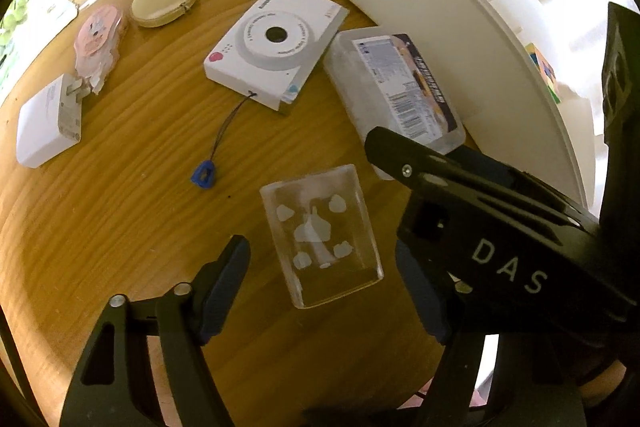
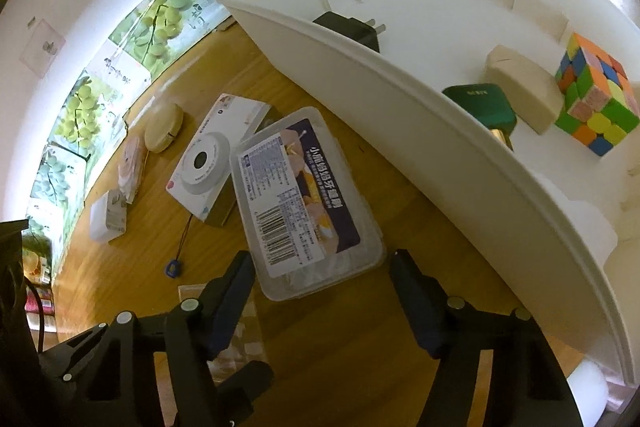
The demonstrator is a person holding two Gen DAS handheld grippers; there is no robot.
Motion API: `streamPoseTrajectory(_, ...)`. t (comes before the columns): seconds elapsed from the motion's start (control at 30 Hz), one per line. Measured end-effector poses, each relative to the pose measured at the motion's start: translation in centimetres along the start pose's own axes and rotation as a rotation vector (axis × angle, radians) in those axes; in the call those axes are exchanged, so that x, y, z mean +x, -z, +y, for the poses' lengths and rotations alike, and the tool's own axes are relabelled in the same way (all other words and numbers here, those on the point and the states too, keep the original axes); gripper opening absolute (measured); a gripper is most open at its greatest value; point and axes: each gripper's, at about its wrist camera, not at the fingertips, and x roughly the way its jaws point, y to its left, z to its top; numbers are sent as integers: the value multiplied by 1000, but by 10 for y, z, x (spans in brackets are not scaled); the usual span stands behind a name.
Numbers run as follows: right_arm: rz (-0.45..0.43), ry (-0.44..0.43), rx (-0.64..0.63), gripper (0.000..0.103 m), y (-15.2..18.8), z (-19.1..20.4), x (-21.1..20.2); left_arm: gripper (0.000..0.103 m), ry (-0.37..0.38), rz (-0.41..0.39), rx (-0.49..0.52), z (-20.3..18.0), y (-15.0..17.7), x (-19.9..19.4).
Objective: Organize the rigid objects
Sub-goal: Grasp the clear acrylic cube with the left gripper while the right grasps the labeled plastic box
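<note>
A clear crystal block point(image 1: 320, 235) with white shapes etched inside lies flat on the wooden table point(image 1: 120, 207). My left gripper point(image 1: 324, 275) points down over it, open, one finger on each side of the block and a gap at both. A clear plastic box point(image 2: 300, 199) with a barcode label lies beside the white bin point(image 2: 400, 87). My right gripper point(image 2: 324, 279) stands open around the box's near end, its pads close to the walls but not pressing. In the left wrist view, a finger point(image 1: 400, 155) of the right gripper lies over that box point(image 1: 392, 83).
The bin holds a colour cube point(image 2: 596, 95), a green case point(image 2: 484, 103), a beige case point(image 2: 524, 87) and a black plug point(image 2: 352, 27). On the table lie a white toy camera point(image 1: 272, 43) with a blue-tagged strap point(image 1: 204, 177), a round beige case point(image 1: 164, 5), a pink packet point(image 1: 100, 39) and a white charger point(image 1: 48, 123).
</note>
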Motion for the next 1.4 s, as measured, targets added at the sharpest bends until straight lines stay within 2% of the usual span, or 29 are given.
streamPoseTrajectory(0.03,1,0,-4,69,-1,1,1,69,3,2,-8,4,-3,1)
streamPoseTrajectory(0.13,5,18,-21,69,-3,4,2,66,14,10,-25,9,-6,2)
streamPoseTrajectory(0.23,9,31,-33,69,-5,7,4,59,40,14,-42,14,-4,1)
streamPoseTrajectory(0.47,19,46,-58,68,-10,7,7,57,43,26,-45,12,-5,3)
streamPoseTrajectory(0.93,16,103,-162,67,-4,21,-1,56,64,11,-69,43,16,-26)
streamPoseTrajectory(1.4,43,117,-173,66,22,22,-31,56,97,-77,-51,72,44,-64)
